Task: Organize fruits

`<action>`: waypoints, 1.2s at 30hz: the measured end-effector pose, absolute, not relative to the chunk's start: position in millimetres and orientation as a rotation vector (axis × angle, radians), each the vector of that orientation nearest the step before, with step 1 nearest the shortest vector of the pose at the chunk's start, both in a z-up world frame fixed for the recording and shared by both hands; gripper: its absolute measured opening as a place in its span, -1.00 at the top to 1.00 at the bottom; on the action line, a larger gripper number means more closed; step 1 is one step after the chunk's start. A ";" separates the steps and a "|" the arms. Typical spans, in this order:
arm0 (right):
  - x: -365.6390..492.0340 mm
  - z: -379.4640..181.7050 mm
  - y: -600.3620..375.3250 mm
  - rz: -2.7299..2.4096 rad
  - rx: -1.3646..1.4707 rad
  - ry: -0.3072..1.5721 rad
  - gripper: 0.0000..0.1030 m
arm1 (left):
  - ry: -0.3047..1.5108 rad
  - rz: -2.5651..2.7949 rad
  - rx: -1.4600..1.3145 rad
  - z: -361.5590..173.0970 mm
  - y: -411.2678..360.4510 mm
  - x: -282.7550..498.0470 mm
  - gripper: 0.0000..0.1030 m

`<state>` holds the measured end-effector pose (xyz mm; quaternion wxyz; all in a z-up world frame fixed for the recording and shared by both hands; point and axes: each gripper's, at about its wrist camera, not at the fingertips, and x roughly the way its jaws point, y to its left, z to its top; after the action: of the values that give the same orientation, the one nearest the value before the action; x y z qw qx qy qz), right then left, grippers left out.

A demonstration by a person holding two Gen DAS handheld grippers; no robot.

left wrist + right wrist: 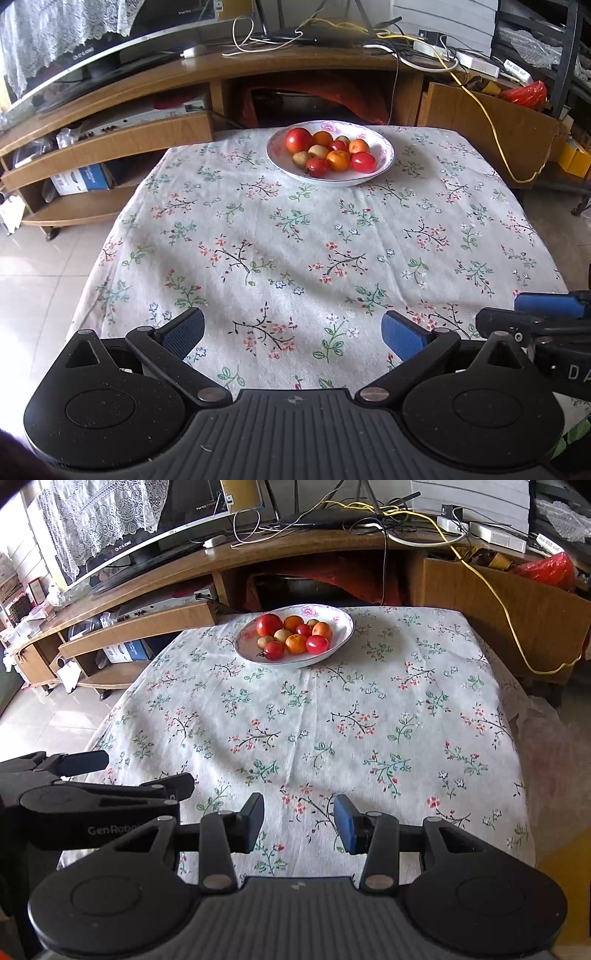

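Note:
A white plate with a pink flower rim (384, 157) (341, 637) sits at the far edge of the table and holds several fruits: red ones (298, 140) (269, 624), orange ones (338, 161) (295, 644) and small yellowish ones (318, 150) (282, 635). My left gripper (293, 332) hovers over the near part of the table, open wide, nothing between its blue pads. My right gripper (299, 823) is beside it, jaws partly apart and empty. Each gripper shows at the edge of the other's view: the right gripper (546, 314), the left gripper (96, 775).
A floral tablecloth (295, 240) (332, 720) covers the table. Behind it stands a wooden TV stand (110, 136) (147, 616) with a screen, cables and a yellow cord (491, 125) (506, 602). Tiled floor lies to the left.

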<state>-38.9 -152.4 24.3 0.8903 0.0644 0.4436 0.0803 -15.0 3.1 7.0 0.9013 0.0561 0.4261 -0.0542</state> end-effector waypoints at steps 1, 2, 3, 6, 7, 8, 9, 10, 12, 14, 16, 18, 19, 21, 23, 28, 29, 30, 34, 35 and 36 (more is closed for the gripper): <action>-39.4 23.9 -152.2 0.167 0.134 0.923 -0.08 | 0.883 -0.115 0.117 6.7 2.4 -15.8 -1.00; -39.8 23.5 -151.8 0.166 0.134 0.924 -0.09 | 0.884 -0.117 0.119 6.5 1.3 -16.9 -1.00; -40.0 23.2 -151.6 0.167 0.134 0.926 -0.09 | 0.884 -0.121 0.122 6.3 0.4 -17.8 -1.00; -40.9 22.1 -149.4 0.172 0.133 0.931 -0.09 | 0.884 -0.119 0.136 6.0 -2.1 -19.8 -1.00; -41.3 21.7 -148.9 0.172 0.132 0.933 -0.09 | 0.887 -0.117 0.141 5.7 -2.5 -19.6 -1.00; -41.7 21.4 -148.6 0.173 0.132 0.935 -0.09 | 0.890 -0.115 0.143 5.4 -2.9 -19.4 -1.00; -42.0 20.9 -148.5 0.174 0.134 0.937 -0.09 | 0.892 -0.113 0.143 5.4 -2.9 -19.4 -1.00; -42.4 20.6 -148.4 0.174 0.135 0.938 -0.09 | 0.893 -0.112 0.143 5.3 -2.6 -19.8 -1.00; -42.8 20.5 -148.5 0.175 0.138 0.938 -0.09 | 0.889 -0.107 0.143 5.8 -2.5 -20.9 -1.00; -43.2 20.7 -148.9 0.176 0.143 0.938 -0.09 | 0.882 -0.101 0.148 7.1 -3.0 -22.3 -0.99; -43.0 21.4 -149.1 0.176 0.147 0.936 -0.09 | 0.881 -0.092 0.151 8.5 -3.3 -23.3 -0.99; -43.4 21.6 -149.1 0.178 0.150 0.934 -0.09 | 0.875 -0.083 0.150 9.4 -3.2 -24.8 -0.99; -43.7 22.0 -148.8 0.179 0.151 0.933 -0.09 | 0.876 -0.081 0.146 9.8 -2.9 -25.0 -0.99; -44.1 22.5 -148.7 0.179 0.152 0.931 -0.09 | 0.888 -0.083 0.132 9.5 -1.8 -23.9 -0.98; -43.8 22.4 -149.2 0.179 0.155 0.931 -0.09 | 0.893 -0.089 0.127 8.5 -1.2 -22.8 -0.98; -43.4 21.8 -149.7 0.177 0.160 0.933 -0.09 | 0.890 -0.090 0.124 8.2 -1.7 -23.0 -0.98; -43.4 21.8 -149.9 0.177 0.162 0.933 -0.09 | 0.889 -0.089 0.125 8.3 -1.9 -23.0 -0.98; -43.2 21.8 -150.1 0.177 0.162 0.934 -0.09 | 0.889 -0.089 0.125 8.1 -2.2 -23.0 -0.98; -42.6 21.0 -149.8 0.174 0.160 0.938 -0.09 | 0.896 -0.089 0.126 6.6 -2.5 -22.2 -0.98; -42.4 20.7 -149.8 0.174 0.160 0.940 -0.09 | 0.896 -0.088 0.128 6.4 -2.6 -22.3 -0.98; -42.3 20.3 -149.9 0.174 0.160 0.941 -0.09 | 0.895 -0.087 0.130 6.3 -2.7 -22.3 -0.98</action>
<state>-42.3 -149.9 20.3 0.8846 0.0769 0.4522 0.0835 -22.3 -2.7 6.3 0.8986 0.0625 0.4323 -0.0421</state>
